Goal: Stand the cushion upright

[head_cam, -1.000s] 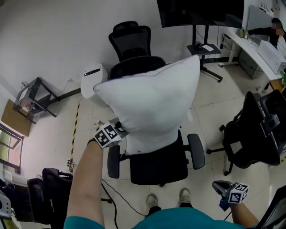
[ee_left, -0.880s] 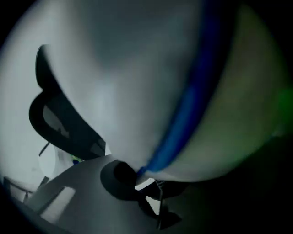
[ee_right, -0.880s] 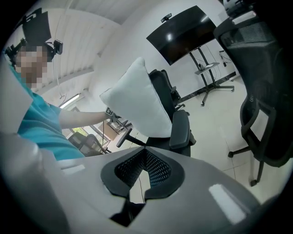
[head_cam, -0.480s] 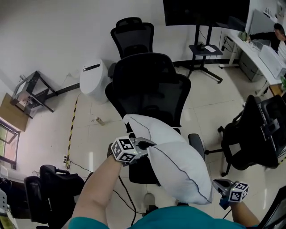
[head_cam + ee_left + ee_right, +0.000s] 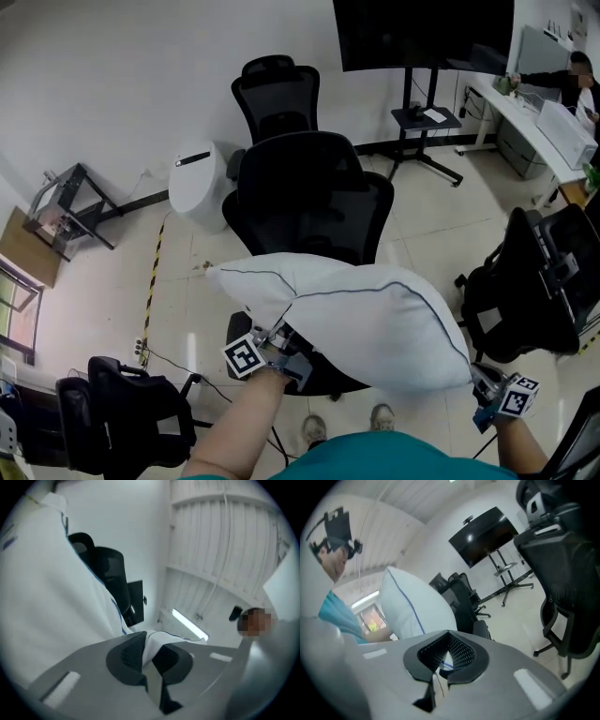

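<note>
The white cushion (image 5: 375, 319) with dark piping lies roughly level in the air over the seat of a black office chair (image 5: 309, 202). My left gripper (image 5: 281, 339) is under its near left part, jaws shut on a fold of the fabric. In the left gripper view the cushion (image 5: 47, 588) fills the left side and white cloth is pinched at the left gripper (image 5: 147, 646). My right gripper (image 5: 478, 382) meets the cushion's right corner. In the right gripper view the cushion (image 5: 412, 606) rises at the left, and a sliver of piped fabric sits inside the shut right gripper (image 5: 447, 641).
A second black chair (image 5: 277, 94) and a white round bin (image 5: 199, 178) stand by the back wall. A screen on a wheeled stand (image 5: 422, 122) is behind. More black chairs are at the right (image 5: 534, 291) and lower left (image 5: 122, 422). A desk with a seated person (image 5: 553, 103) is far right.
The cushion stood upright on the chair seat, swung down toward me, and now hangs level. My left gripper rolled and came nearer with it. My right gripper rose to the cushion's corner.
</note>
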{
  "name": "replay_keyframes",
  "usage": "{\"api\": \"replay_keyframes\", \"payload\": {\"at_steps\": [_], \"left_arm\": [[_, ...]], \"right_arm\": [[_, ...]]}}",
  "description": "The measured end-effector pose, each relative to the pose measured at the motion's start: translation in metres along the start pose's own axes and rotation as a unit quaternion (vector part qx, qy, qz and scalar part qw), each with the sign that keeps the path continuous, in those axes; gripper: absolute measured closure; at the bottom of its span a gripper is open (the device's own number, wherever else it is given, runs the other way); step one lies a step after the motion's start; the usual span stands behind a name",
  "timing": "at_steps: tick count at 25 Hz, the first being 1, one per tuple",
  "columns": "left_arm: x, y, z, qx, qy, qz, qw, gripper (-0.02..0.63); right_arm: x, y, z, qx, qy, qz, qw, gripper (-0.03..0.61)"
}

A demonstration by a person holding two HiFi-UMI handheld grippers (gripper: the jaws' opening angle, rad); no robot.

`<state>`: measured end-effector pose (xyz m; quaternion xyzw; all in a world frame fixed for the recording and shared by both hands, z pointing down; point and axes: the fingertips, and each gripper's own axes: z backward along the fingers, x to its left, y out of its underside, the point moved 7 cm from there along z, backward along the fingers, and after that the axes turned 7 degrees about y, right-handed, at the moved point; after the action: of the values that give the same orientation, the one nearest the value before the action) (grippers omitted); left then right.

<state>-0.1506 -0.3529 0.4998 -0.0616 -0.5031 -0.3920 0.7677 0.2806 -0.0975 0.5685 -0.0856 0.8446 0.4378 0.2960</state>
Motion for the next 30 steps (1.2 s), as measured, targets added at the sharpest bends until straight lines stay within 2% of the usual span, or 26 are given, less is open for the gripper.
{"api": "replay_keyframes", "payload": {"at_steps": [2,4,6,9,11,12,14,16,18,20,21,23,24,25,26,28,30], "left_arm": [[-0.008,0.0,0.005,-0.082,0.03,0.037,0.9955,0.597],[-0.016,0.0,0.007,-0.129,0.05,0.062,0.9884,0.598],[-0.032,-0.001,0.001,-0.163,0.077,0.093,0.9792,0.598],[-0.062,0.007,-0.017,-0.212,0.153,0.14,0.9551,0.598],[-0.073,0.012,-0.025,-0.234,0.186,0.149,0.9427,0.598],[-0.071,0.012,-0.026,-0.24,0.188,0.146,0.9413,0.598],[-0.052,0.009,-0.021,-0.251,0.157,0.135,0.9456,0.597],[-0.018,0.004,-0.002,-0.272,0.092,0.123,0.95,0.597],[0.025,0.001,0.024,-0.298,0.017,0.109,0.9481,0.597],[0.072,0.002,0.055,-0.321,-0.073,0.099,0.9389,0.597],[0.094,0.004,0.072,-0.328,-0.126,0.095,0.9313,0.597],[0.132,0.011,0.105,-0.33,-0.233,0.092,0.9103,0.597],[0.145,0.016,0.118,-0.326,-0.274,0.095,0.8997,0.597],[0.154,0.02,0.126,-0.324,-0.298,0.099,0.8925,0.597],[0.158,0.02,0.128,-0.326,-0.303,0.101,0.8895,0.597],[0.16,0.007,0.121,-0.348,-0.281,0.098,0.8892,0.597],[0.164,-0.023,0.11,-0.351,-0.276,0.067,0.8924,0.597]], "right_arm": [[-0.005,-0.021,0.01,-0.044,-0.004,-0.032,0.999,0.575],[-0.004,-0.046,0.022,-0.061,0.003,-0.018,0.998,0.575],[-0.002,-0.071,0.038,-0.077,0.02,0.013,0.997,0.575],[-0.005,-0.098,0.064,-0.104,0.048,0.036,0.993,0.575],[-0.007,-0.109,0.075,-0.123,0.055,0.036,0.99,0.575],[-0.006,-0.113,0.078,-0.131,0.054,0.035,0.989,0.575],[-0.003,-0.117,0.082,-0.138,0.052,0.036,0.988,0.575],[-0.001,-0.114,0.082,-0.13,0.052,0.037,0.99,0.575],[-0.003,-0.106,0.079,-0.115,0.053,0.034,0.991,0.575],[-0.005,-0.096,0.075,-0.1,0.055,0.028,0.993,0.575],[-0.004,-0.093,0.073,-0.094,0.054,0.028,0.994,0.575],[-0.003,-0.088,0.071,-0.085,0.051,0.027,0.995,0.575],[-0.001,-0.086,0.07,-0.081,0.051,0.026,0.995,0.575],[0.0,-0.084,0.07,-0.076,0.052,0.027,0.995,0.575],[0.002,-0.083,0.071,-0.072,0.052,0.029,0.996,0.575],[0.006,-0.082,0.07,-0.067,0.048,0.035,0.996,0.575],[0.008,-0.081,0.07,-0.067,0.047,0.035,0.996,0.575]]}}
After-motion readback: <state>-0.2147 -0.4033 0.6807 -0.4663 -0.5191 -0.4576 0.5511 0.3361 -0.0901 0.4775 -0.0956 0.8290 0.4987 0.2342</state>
